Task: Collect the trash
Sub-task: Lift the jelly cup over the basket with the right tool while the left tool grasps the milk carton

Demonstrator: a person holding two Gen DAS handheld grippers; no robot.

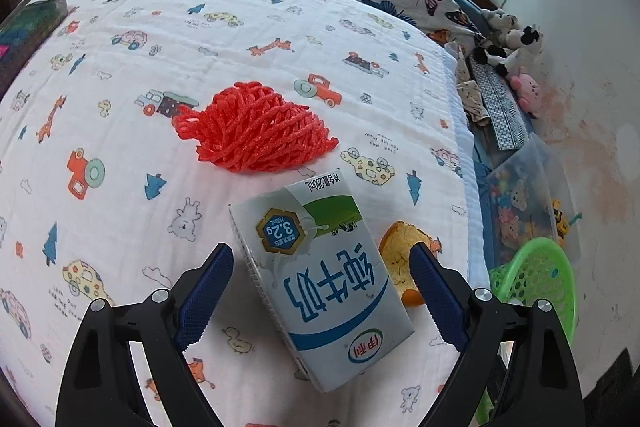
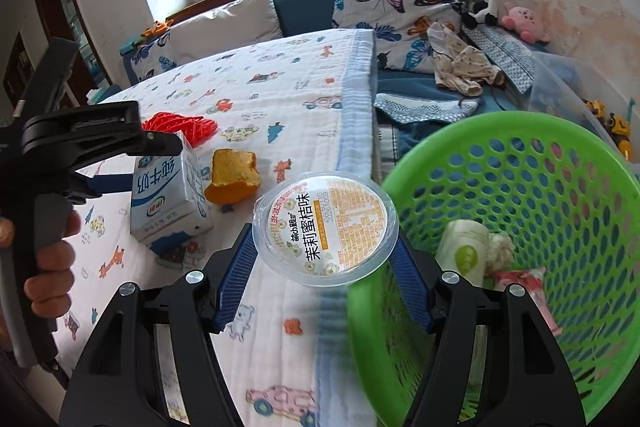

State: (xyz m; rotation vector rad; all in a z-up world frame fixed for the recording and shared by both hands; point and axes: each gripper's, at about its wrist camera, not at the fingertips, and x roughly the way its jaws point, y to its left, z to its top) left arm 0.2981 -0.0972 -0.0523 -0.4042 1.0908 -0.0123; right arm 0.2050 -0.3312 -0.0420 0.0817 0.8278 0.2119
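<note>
On the printed bed quilt [image 1: 120,107] lie 1 milk carton [image 1: 320,275], 1 orange peel [image 1: 404,259], 1 red foam net [image 1: 256,131]. Left tongs [image 1: 322,267] spread around the carton; right tongs [image 2: 326,239] pinch 1 jelly cup [image 2: 326,231] beside the green basket [image 2: 520,147].

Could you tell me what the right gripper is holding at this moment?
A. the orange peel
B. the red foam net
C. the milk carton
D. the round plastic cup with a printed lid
D: the right gripper has its blue pads pressed on the sides of the round plastic cup, lifted beside the green basket, while the other three items lie on the blanket.
</note>
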